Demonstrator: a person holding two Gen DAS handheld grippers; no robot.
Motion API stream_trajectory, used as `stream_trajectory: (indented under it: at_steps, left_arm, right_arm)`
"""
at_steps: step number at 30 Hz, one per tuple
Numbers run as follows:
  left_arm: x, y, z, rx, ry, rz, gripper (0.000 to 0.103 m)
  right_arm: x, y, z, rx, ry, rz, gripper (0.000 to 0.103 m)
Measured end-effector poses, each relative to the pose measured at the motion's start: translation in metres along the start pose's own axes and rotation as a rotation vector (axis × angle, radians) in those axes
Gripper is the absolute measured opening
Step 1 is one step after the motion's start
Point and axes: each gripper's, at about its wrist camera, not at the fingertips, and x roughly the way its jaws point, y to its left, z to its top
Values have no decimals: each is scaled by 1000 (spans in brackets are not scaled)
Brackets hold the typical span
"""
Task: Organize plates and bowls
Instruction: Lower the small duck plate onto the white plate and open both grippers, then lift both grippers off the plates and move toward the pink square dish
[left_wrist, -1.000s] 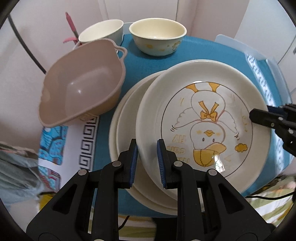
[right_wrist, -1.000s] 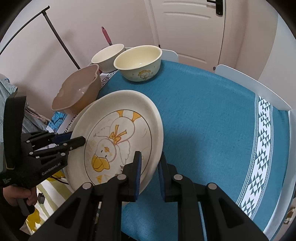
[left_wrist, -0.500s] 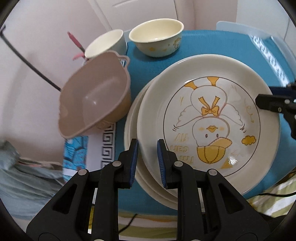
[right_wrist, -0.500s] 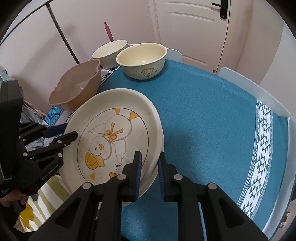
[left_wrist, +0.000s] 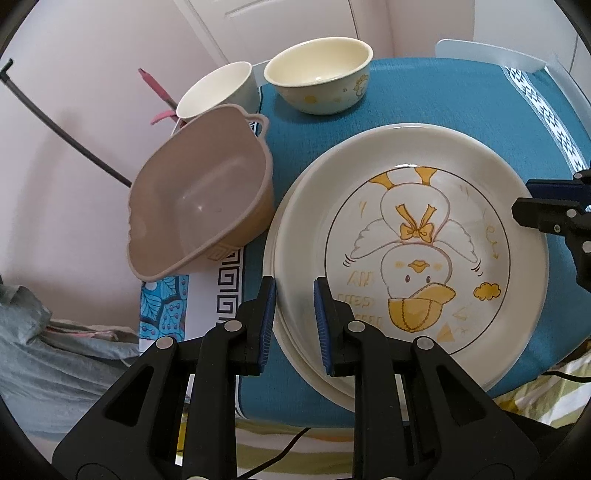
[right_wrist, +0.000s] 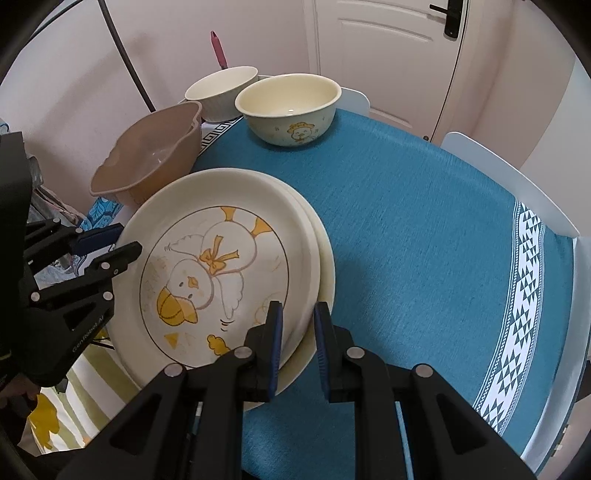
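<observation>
A cream plate with a yellow duck drawing (left_wrist: 413, 236) (right_wrist: 210, 266) lies on top of a stack of plain cream plates (left_wrist: 284, 325) (right_wrist: 325, 273) on the blue tablecloth. My left gripper (left_wrist: 294, 308) straddles the stack's near-left rim with a narrow gap between its jaws. My right gripper (right_wrist: 298, 330) straddles the opposite rim the same way. A cream duck-print bowl (left_wrist: 317, 75) (right_wrist: 291, 107), a white bowl (left_wrist: 216, 92) (right_wrist: 221, 90) and a tan plastic bowl (left_wrist: 201, 206) (right_wrist: 147, 162) stand behind and beside the stack.
The blue tablecloth (right_wrist: 424, 229) stretches right of the plates, with a white patterned border (right_wrist: 517, 302). A white chair back (right_wrist: 506, 177) stands at the far edge. A door (right_wrist: 384, 48) and pink wall are behind. Grey cloth (left_wrist: 40, 354) lies left of the table.
The duck plate has come down from a tilt and now lies nearly flat on the stack. Both grippers stayed at its rim and lowered with it.
</observation>
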Motion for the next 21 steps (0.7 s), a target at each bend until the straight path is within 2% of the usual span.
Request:
stream_trajectory:
  at_steps: [3, 8, 9, 10, 11, 12, 13, 14, 15, 16, 19, 21]
  left_arm:
    - [-4, 8, 5, -29, 6, -32, 18]
    - [-36, 29, 24, -109, -49, -50, 22]
    - [-43, 34, 28, -128, -62, -52, 36]
    - [-50, 39, 32, -149, -79, -51, 71]
    - [-56, 44, 34, -164, -94, -46, 91]
    - [-68, 51, 37, -191, -145, -24, 103]
    - [-74, 54, 39, -200, -170, -15, 103]
    - [-80, 59, 42, -205, -184, -14, 103]
    - [-82, 63, 45, -208, -186, -14, 103]
    - [-83, 67, 47, -213, -188, -12, 103]
    - [-82, 88, 47, -253, -181, -15, 103]
    - [-74, 107, 46, -291, -164, -28, 103]
  right_arm:
    - [-6, -2, 3, 19, -12, 13, 16]
    - [-30, -7, 17, 38, -66, 43, 16]
    - [-35, -8, 21, 44, -75, 49, 16]
    - [-40, -10, 25, 51, -85, 56, 16]
    - [-43, -11, 29, 57, -98, 65, 17]
    - [-49, -13, 33, 64, -121, 78, 26]
    - [-55, -14, 37, 68, -146, 91, 50]
    - [-60, -15, 41, 71, -167, 102, 67]
    - [-65, -16, 45, 74, -197, 119, 97]
    - [-69, -16, 48, 73, -220, 131, 102]
    - [-71, -11, 66, 51, -270, 134, 102]
    - [-67, -2, 79, 25, -249, 148, 102]
